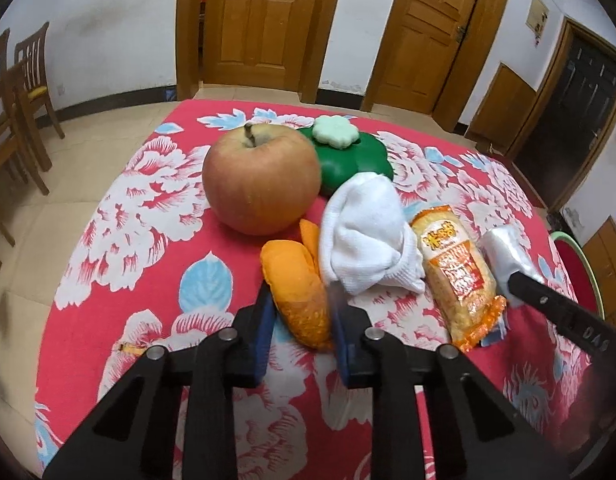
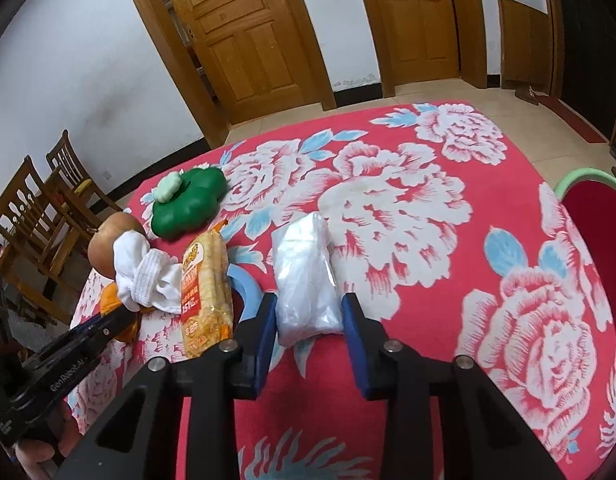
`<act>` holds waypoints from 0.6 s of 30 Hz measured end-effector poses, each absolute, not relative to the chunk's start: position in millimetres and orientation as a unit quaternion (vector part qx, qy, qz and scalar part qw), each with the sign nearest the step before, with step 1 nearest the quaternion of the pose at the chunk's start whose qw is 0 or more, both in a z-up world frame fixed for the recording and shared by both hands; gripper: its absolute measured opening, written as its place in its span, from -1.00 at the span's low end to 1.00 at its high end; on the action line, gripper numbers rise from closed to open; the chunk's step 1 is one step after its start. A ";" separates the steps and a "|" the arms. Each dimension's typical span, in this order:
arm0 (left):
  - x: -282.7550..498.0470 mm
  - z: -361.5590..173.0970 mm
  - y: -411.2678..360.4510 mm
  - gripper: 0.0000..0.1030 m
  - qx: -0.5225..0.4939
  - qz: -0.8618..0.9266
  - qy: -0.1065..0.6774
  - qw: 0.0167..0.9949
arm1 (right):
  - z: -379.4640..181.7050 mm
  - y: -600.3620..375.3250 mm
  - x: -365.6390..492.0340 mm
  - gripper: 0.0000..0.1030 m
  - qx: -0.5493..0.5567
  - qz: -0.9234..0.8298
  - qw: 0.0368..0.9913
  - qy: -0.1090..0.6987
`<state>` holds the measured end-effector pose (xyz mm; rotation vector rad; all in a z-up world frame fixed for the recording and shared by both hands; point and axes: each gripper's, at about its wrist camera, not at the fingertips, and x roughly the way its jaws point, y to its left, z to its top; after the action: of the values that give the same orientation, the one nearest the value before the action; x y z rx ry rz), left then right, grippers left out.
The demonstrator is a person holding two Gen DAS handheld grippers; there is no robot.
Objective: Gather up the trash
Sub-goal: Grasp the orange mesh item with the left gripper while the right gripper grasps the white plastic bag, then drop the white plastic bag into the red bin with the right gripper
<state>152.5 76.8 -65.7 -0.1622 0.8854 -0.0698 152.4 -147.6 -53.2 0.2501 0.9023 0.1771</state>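
Note:
In the left wrist view my left gripper has its blue fingers around an orange peel lying on the red flowered tablecloth; the jaws touch its sides. Beside it lie a white sock, an orange snack wrapper and a clear plastic bag. In the right wrist view my right gripper straddles the clear plastic bag, jaws at its sides. The snack wrapper and sock lie to the left.
An apple and a green flower-shaped box with a pale lid stand behind the peel. A red chair is at the table's right edge. Wooden chairs stand far left. Doors line the back wall.

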 end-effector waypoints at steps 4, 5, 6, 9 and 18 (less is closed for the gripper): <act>143.1 -54.6 77.4 -0.55 -0.085 -0.038 0.418 0.903 | -39.8 -158.6 139.7 -0.31 0.136 0.084 0.892 0.422; 139.7 -51.4 78.0 -0.57 -0.087 -0.039 0.416 0.905 | -36.3 -162.0 135.7 -0.31 0.141 0.083 0.893 0.419; 136.9 -48.8 78.3 -0.57 -0.088 -0.040 0.413 0.905 | -33.2 -164.7 132.3 -0.31 0.144 0.082 0.894 0.416; 124.1 -38.3 77.1 -0.57 -0.096 -0.049 0.405 0.908 | -24.5 -171.7 118.9 -0.31 0.151 0.082 0.898 0.406; 90.8 -13.9 58.7 -0.58 -0.095 -0.084 0.388 0.913 | -11.2 -191.0 82.3 -0.31 0.176 0.081 0.901 0.387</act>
<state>90.8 58.7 -13.9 -0.1965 0.8003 -0.1729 82.3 -191.0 -11.2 0.3637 0.8014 0.1668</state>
